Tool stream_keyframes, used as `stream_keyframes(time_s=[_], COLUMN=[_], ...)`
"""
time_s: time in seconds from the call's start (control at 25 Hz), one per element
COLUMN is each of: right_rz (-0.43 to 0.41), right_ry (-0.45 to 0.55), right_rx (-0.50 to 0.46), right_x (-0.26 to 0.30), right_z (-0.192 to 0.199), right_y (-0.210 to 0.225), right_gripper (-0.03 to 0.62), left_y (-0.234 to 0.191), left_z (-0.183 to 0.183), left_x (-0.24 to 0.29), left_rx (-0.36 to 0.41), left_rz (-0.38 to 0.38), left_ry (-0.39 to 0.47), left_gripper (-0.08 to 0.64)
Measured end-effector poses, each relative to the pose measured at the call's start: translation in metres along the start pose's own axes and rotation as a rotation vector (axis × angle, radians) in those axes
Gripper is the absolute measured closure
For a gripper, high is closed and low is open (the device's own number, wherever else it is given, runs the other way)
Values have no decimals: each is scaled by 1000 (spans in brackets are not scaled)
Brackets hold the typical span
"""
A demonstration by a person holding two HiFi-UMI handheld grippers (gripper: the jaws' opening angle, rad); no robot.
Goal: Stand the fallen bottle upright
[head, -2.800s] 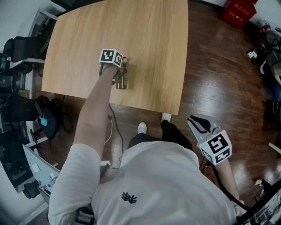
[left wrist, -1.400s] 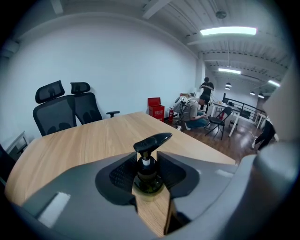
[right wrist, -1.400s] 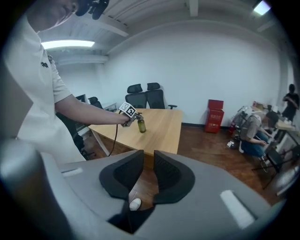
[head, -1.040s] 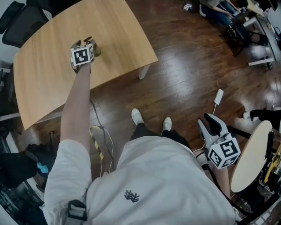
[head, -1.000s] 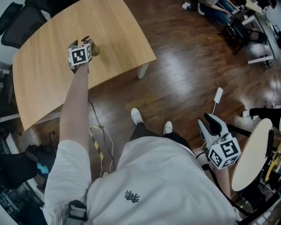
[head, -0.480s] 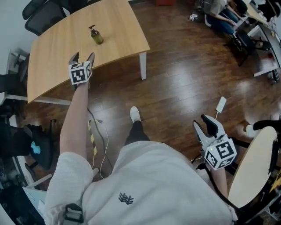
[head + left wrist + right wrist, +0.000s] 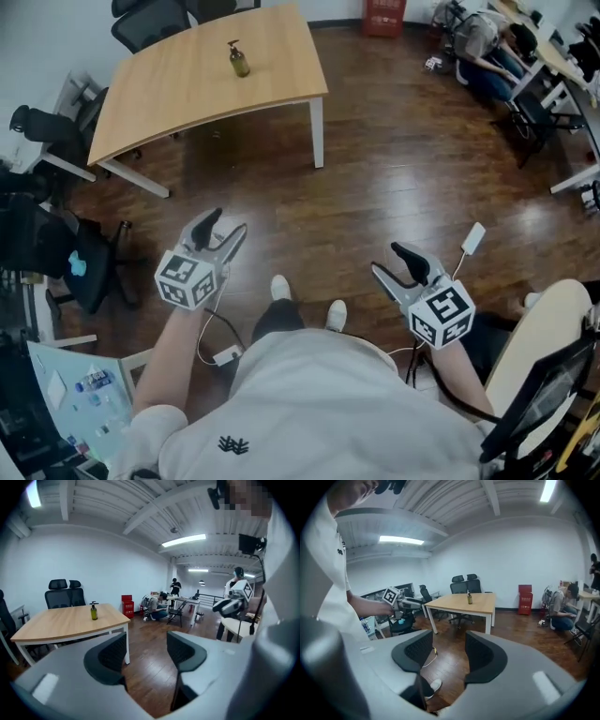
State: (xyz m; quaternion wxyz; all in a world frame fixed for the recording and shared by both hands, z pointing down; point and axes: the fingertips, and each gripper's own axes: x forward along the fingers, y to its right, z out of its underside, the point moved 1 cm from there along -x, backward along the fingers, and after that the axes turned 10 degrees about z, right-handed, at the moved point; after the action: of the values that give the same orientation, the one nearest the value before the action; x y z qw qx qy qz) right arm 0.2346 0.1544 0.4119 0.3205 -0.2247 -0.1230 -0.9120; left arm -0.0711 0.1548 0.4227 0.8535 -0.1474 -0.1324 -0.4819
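Bottle (image 7: 238, 60) is seen standing upright on the light wood table (image 7: 187, 89), well ahead of both claws and far out of reach. Task is judged done, with nothing left to right. Left gripper (image 7: 228, 222) is held with jaws apart and closing, nothing between them. Right gripper (image 7: 386, 259) is held with jaws apart and opening, also empty. Dark wood floor (image 7: 403, 159) is spread below and ahead of both claws. Office chairs (image 7: 150, 17) are set beyond the table, with a red crate (image 7: 382, 13) further ahead by the wall.
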Motion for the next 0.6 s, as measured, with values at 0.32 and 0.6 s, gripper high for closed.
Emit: stream_keyframes(time_s=[0.32, 0.6], right_rz=[-37, -62], right_ry=[99, 155], right_rx=[-25, -72], right_x=[1, 15], right_z=[-33, -65], right_y=[-59, -135], right_gripper=[364, 356], left_y=[103, 104], left_z=[-7, 13], left_x=[-74, -131], left_rx=[-17, -4], left_rz=[125, 161], left_ry=[130, 119], left_gripper=[290, 288])
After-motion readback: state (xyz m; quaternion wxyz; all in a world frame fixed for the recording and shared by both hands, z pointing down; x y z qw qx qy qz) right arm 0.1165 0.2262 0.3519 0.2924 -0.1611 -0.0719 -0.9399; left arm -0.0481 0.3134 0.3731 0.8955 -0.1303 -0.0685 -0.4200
